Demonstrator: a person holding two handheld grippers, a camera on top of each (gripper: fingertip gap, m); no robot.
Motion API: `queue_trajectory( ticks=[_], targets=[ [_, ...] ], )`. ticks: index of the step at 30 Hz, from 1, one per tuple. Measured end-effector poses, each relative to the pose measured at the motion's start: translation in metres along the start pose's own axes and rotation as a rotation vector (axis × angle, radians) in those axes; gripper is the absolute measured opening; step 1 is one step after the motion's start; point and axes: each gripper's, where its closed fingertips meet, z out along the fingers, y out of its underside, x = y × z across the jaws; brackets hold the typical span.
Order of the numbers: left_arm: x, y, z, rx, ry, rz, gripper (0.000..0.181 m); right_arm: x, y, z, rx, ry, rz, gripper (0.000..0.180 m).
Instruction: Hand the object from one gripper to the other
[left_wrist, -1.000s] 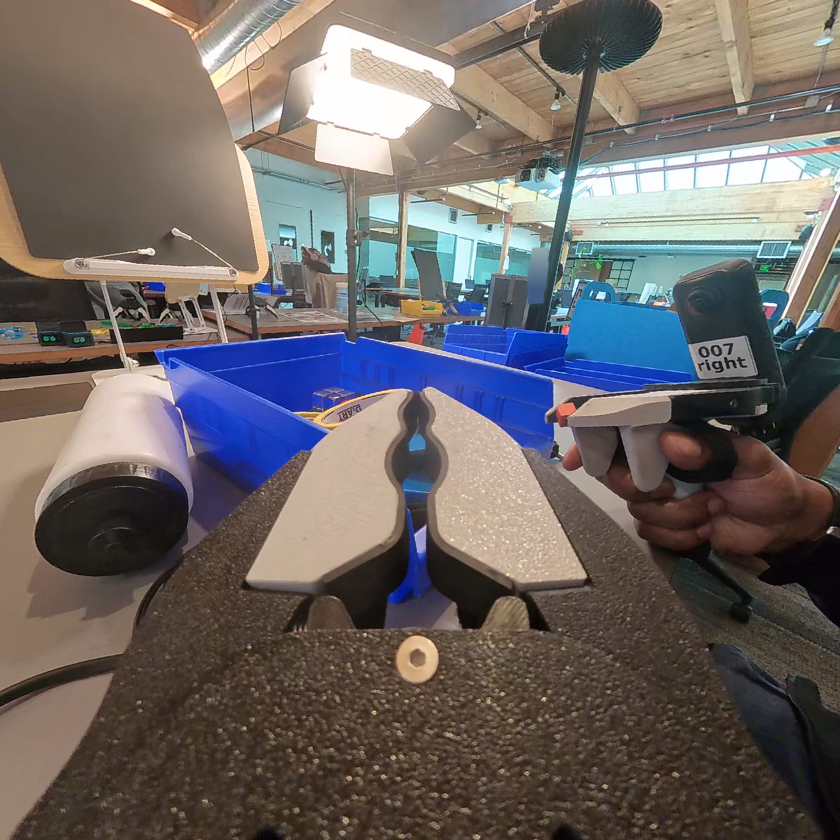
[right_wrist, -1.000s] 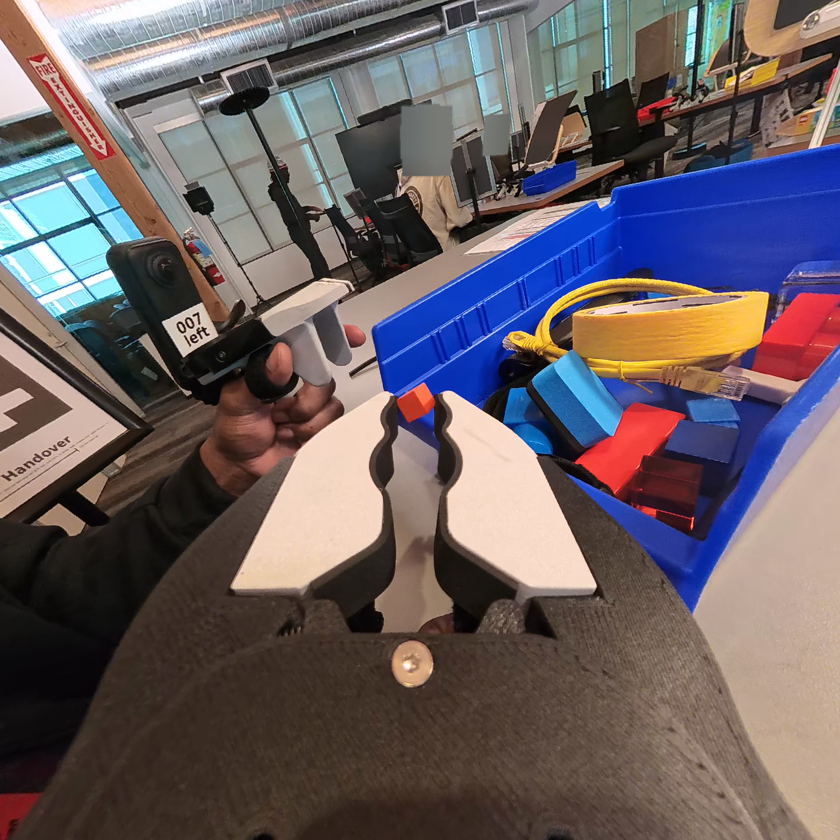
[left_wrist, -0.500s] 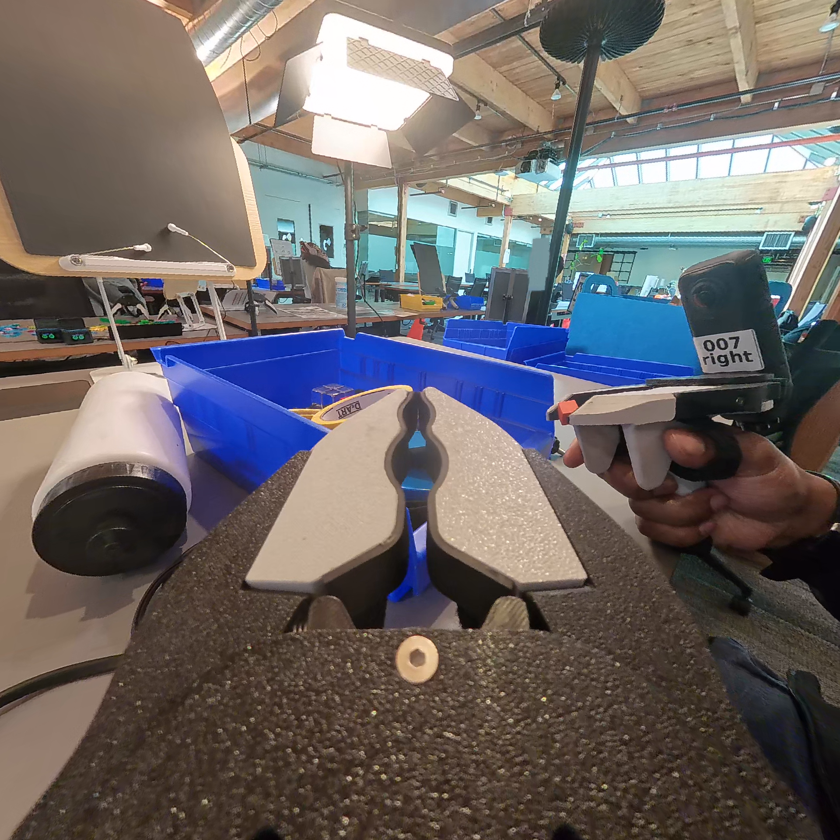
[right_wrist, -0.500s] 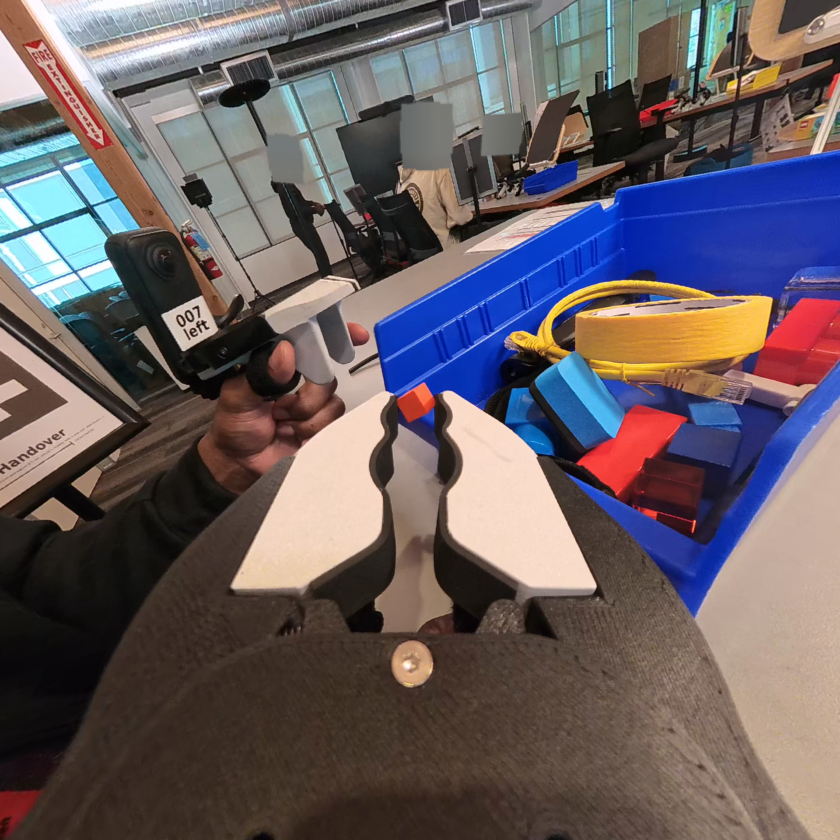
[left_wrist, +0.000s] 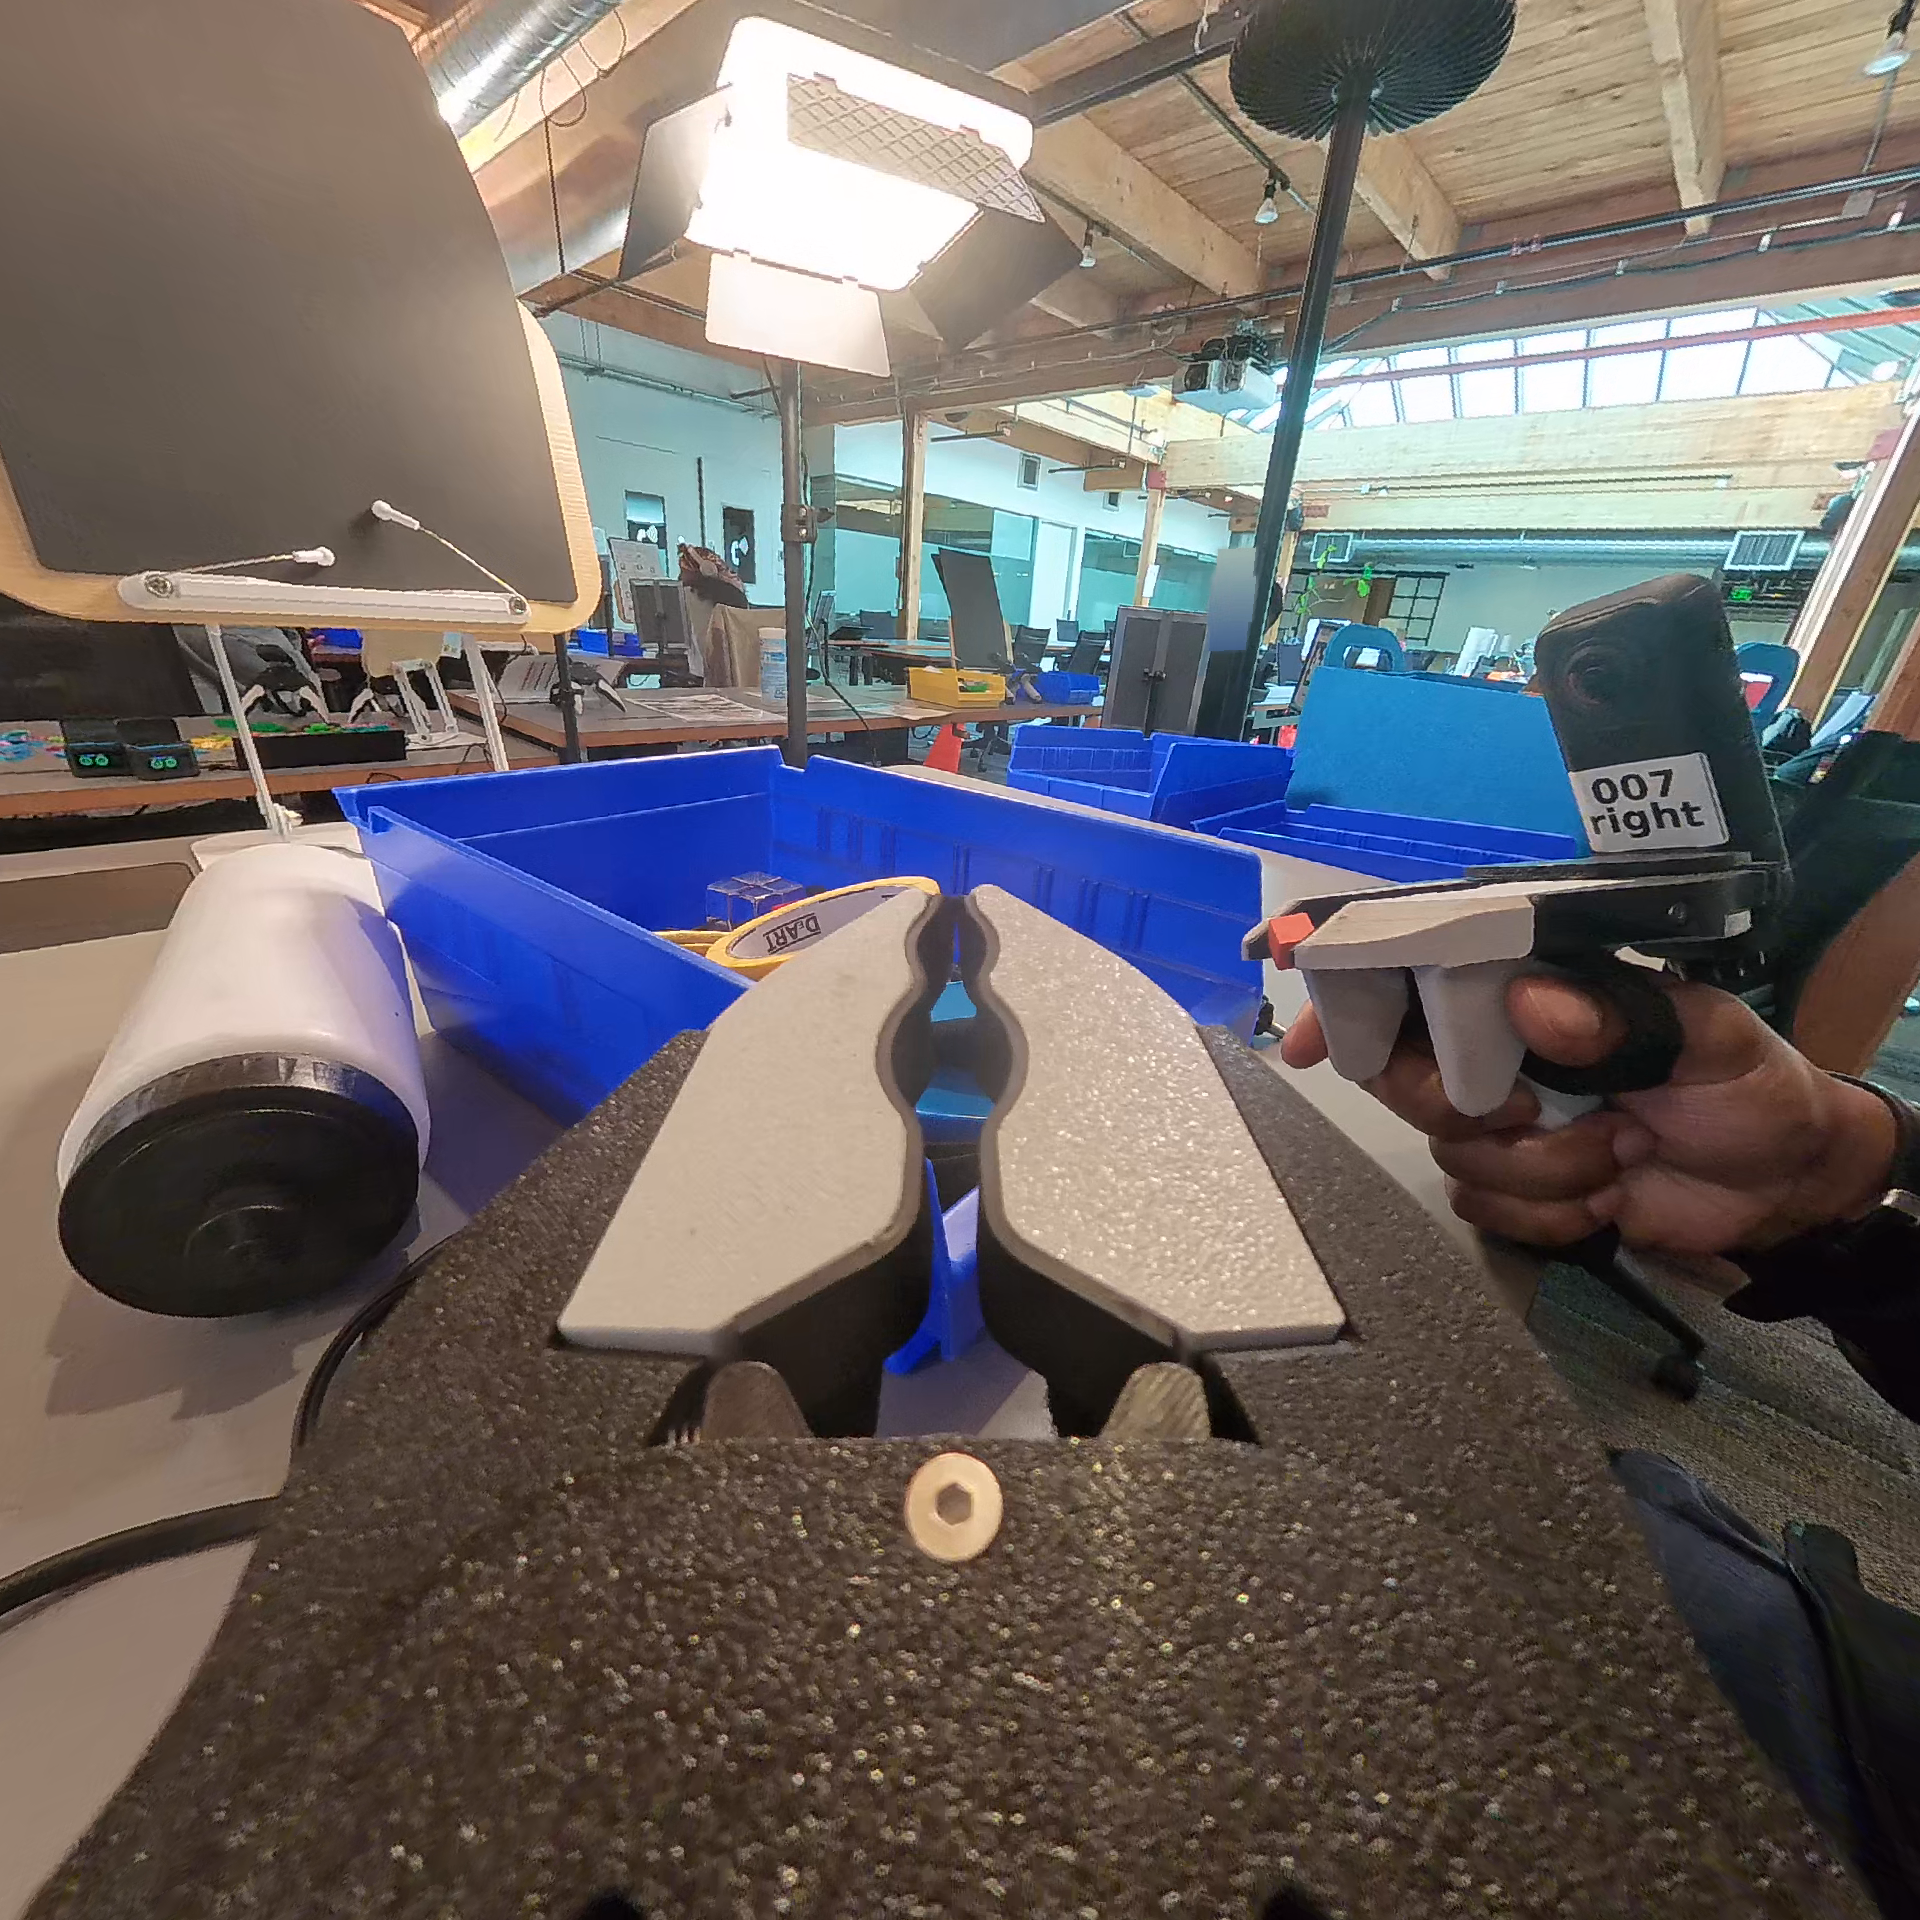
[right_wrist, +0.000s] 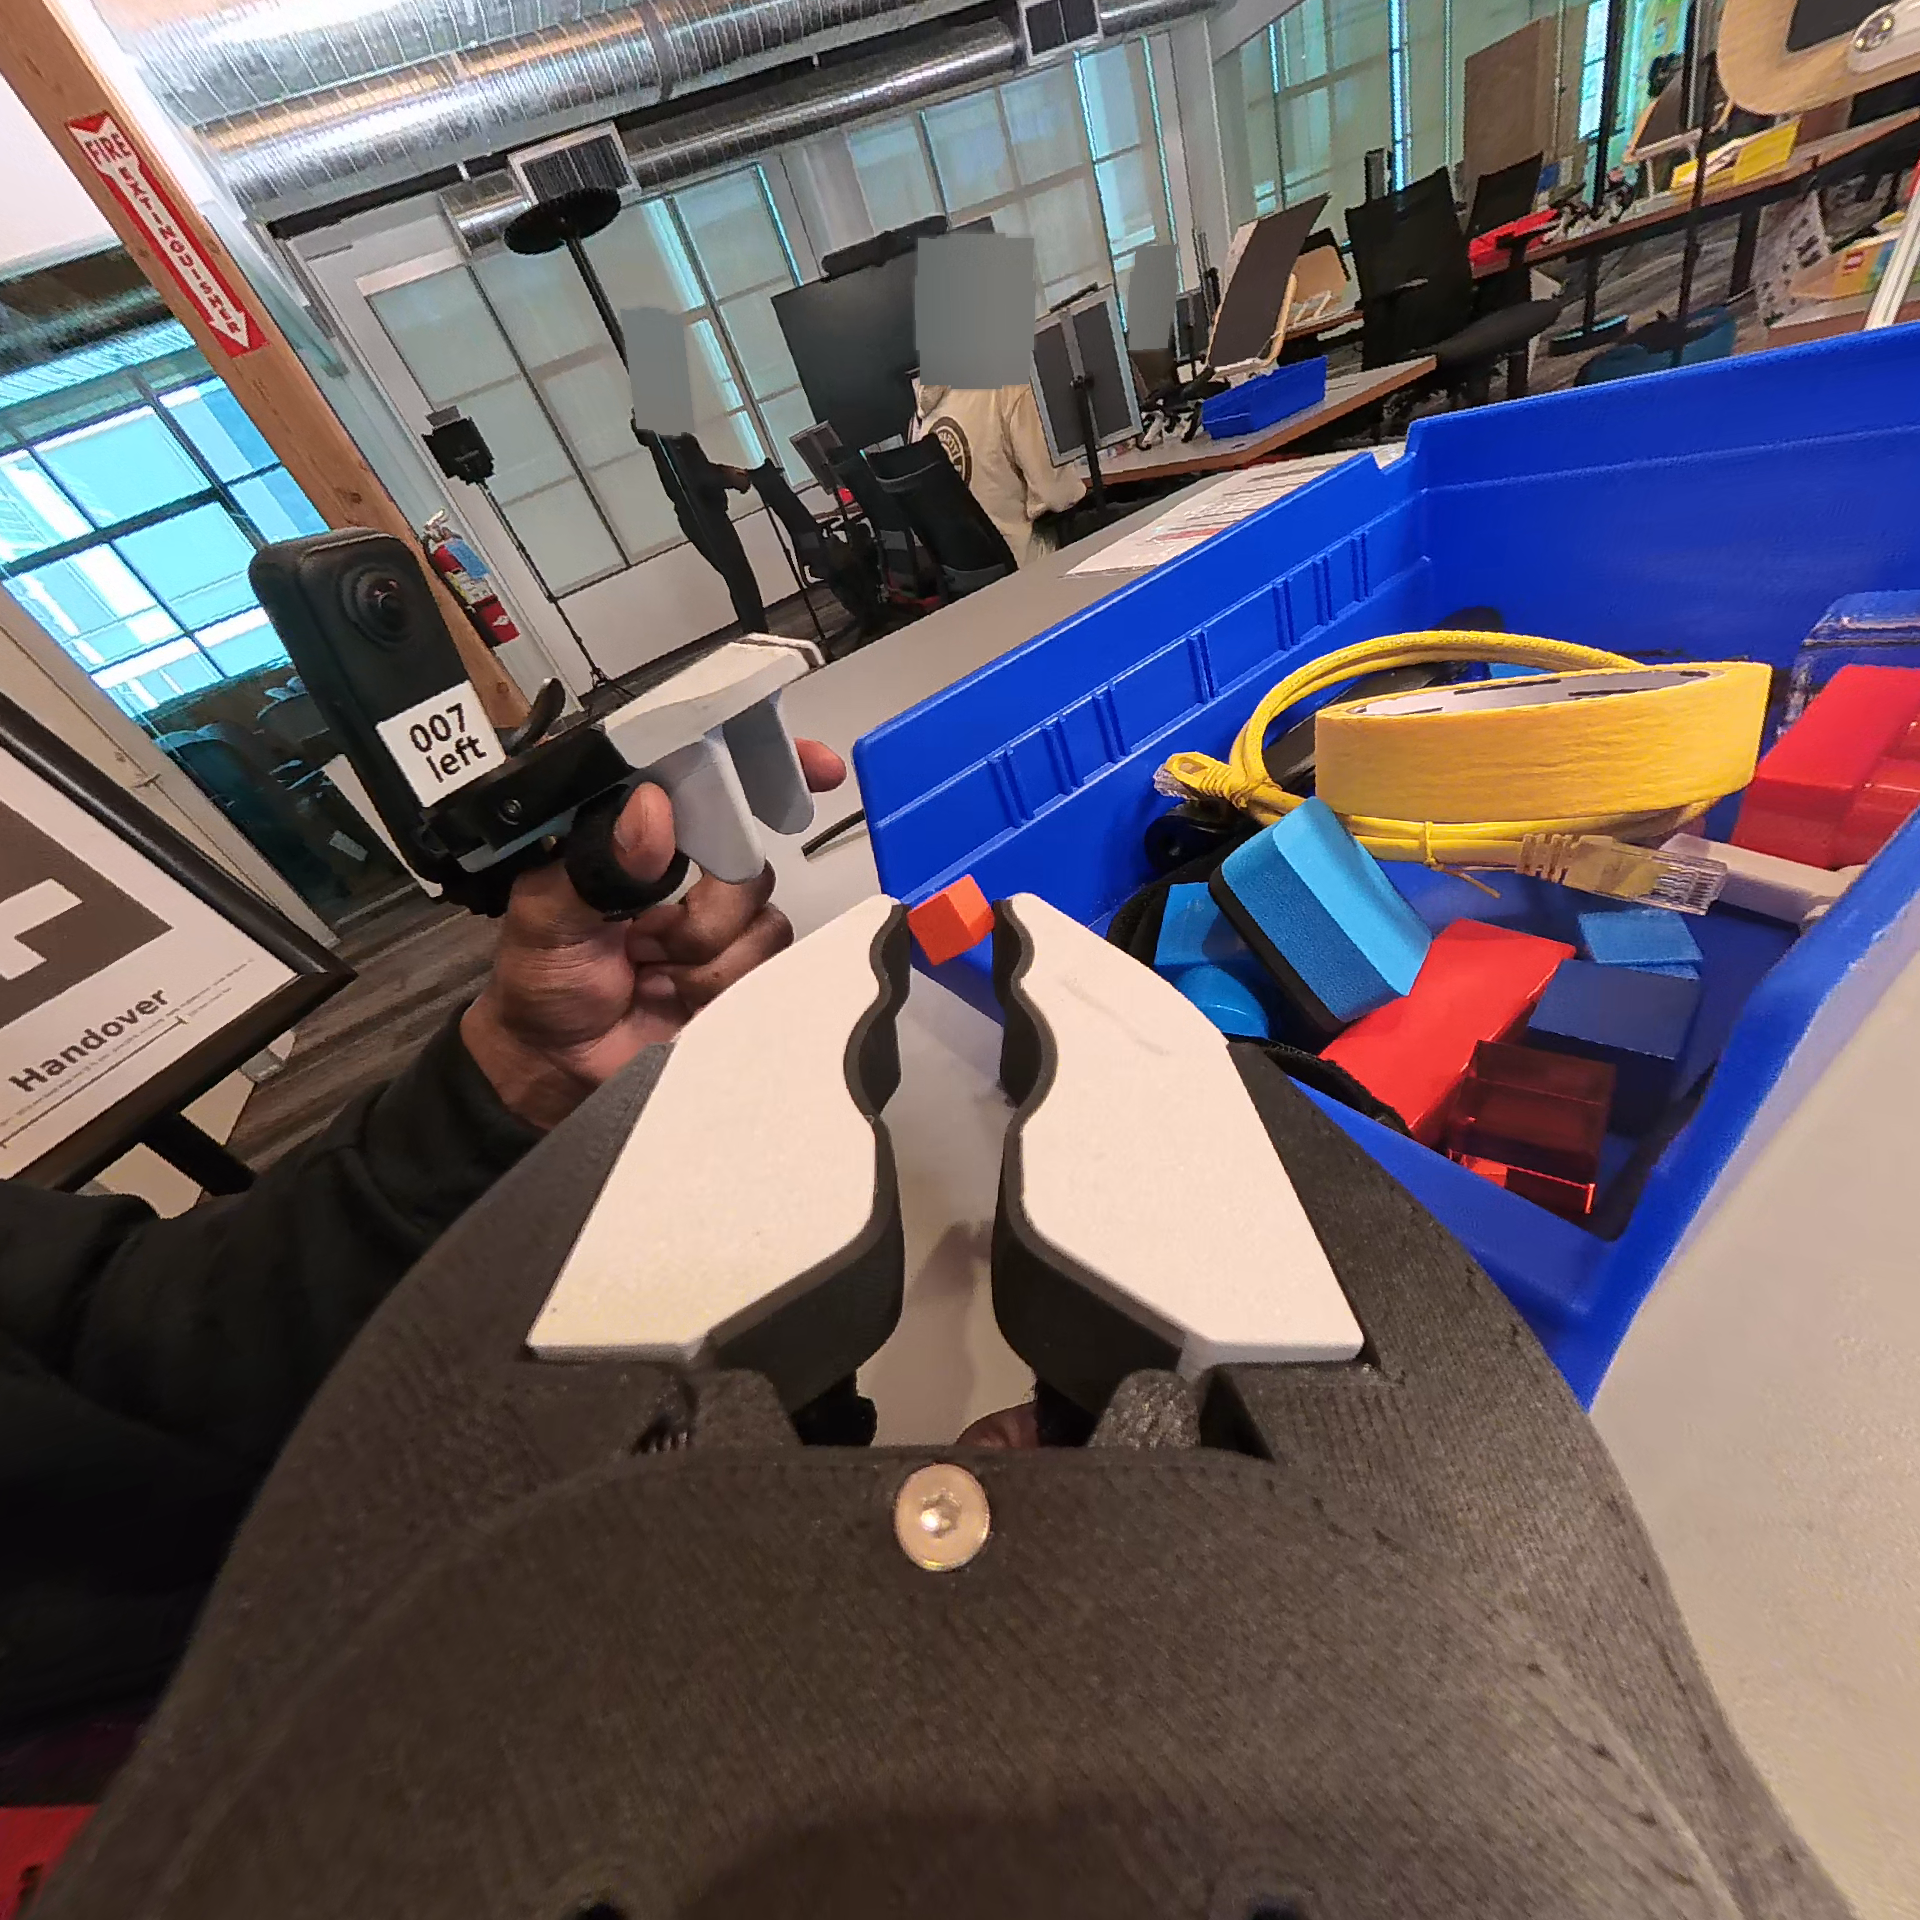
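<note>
My right gripper (right_wrist: 948, 914) is shut on a small orange-red cube (right_wrist: 951, 932), pinched at its very fingertips just before the near corner of a blue bin (right_wrist: 1143, 665). In the left wrist view the right gripper (left_wrist: 1273, 935) is held at the right, level, with the cube (left_wrist: 1285, 932) at its tip. My left gripper (left_wrist: 954, 909) is shut with nothing between its fingers, pointing at the blue bin (left_wrist: 582, 935). In the right wrist view the left gripper (right_wrist: 779, 655) is held up at the left, apart from the cube.
The bin holds a yellow tape roll (right_wrist: 1538, 738), a yellow cable (right_wrist: 1351, 821), and several blue and red blocks (right_wrist: 1444, 1008). A white cylinder with a black cap (left_wrist: 249, 1049) lies on the grey table left of the bin, beside a black cable (left_wrist: 125, 1548). A framed sign (right_wrist: 104, 987) stands at the left. My right fingertips sit around 11 centimetres from my left ones.
Both grippers have shifted only slightly. The left gripper sits a little further right in the right wrist view. Both grips are unchanged.
</note>
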Motion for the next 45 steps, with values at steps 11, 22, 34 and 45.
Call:
queue_trajectory(
  ticks=[11,22,34,45],
  targets=[
    [0.004,0.001,0.001,-0.009,0.010,0.022,0.005,0.000,0.000,0.000,-0.001,-0.001,0.000,0.014],
    [0.013,0.004,0.003,-0.026,0.033,0.079,0.012,0.001,0.000,0.001,-0.001,-0.006,0.017,0.014],
    [0.060,-0.001,0.012,0.068,0.172,0.149,0.023,-0.021,-0.008,0.003,0.086,-0.186,0.241,0.014],
    [0.096,0.013,0.016,0.106,0.190,0.517,0.030,-0.062,-0.020,0.001,0.159,-0.517,0.590,0.014]
  ],
)
